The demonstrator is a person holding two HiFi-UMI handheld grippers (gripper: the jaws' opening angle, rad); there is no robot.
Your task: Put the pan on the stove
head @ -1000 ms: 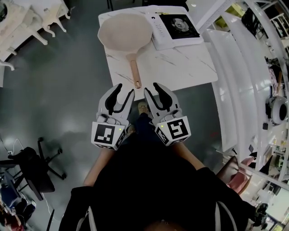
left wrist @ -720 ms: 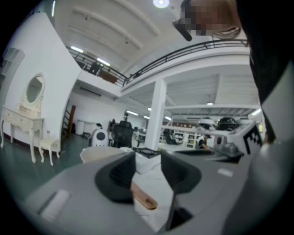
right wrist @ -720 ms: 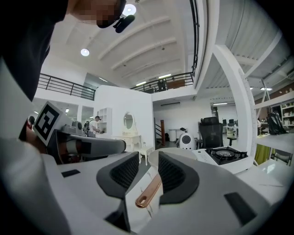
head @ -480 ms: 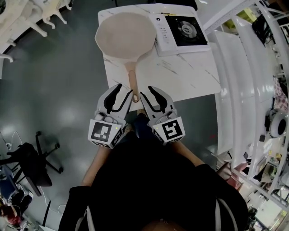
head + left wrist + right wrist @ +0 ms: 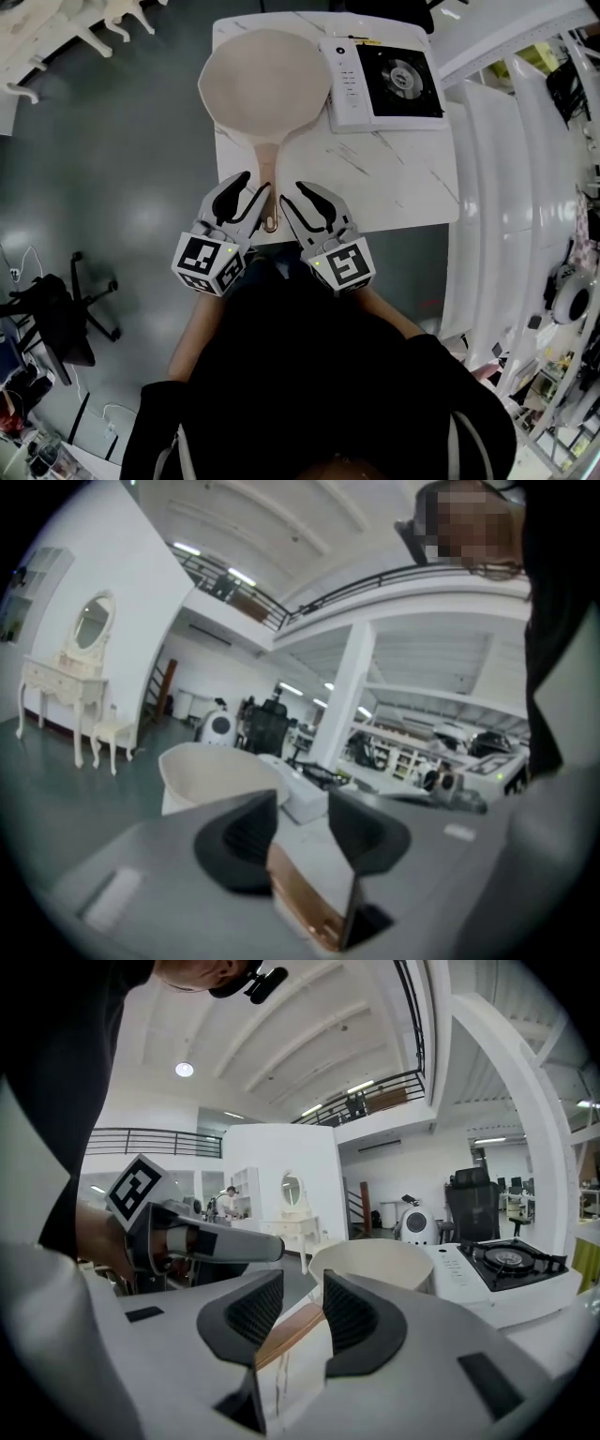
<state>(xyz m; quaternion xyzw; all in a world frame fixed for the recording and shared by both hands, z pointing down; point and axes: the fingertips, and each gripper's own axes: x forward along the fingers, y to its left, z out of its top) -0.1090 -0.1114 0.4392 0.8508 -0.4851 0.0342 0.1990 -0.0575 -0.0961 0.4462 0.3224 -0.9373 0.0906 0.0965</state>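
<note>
Pan (image 5: 265, 82) sits on the white marble table (image 5: 394, 183), just left of the stove (image 5: 389, 82), not on it. Its copper handle (image 5: 268, 183) points toward the person. Left gripper (image 5: 253, 183) and right gripper (image 5: 300, 189) flank the handle end at the near table edge, jaws apart, gripping nothing.

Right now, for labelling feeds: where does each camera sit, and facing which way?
Head view: on the person's head, facing steeply down at the table, pan and stove; shows the left gripper, right gripper, torso.
Left gripper view: on the left gripper, facing along its open jaws toward the pan; shows those jaws, dark clothing.
Right gripper view: on the right gripper, facing along its open jaws toward pan and stove; shows those jaws and the left gripper.
Shared: both gripper views see the handle through their jaws.
</note>
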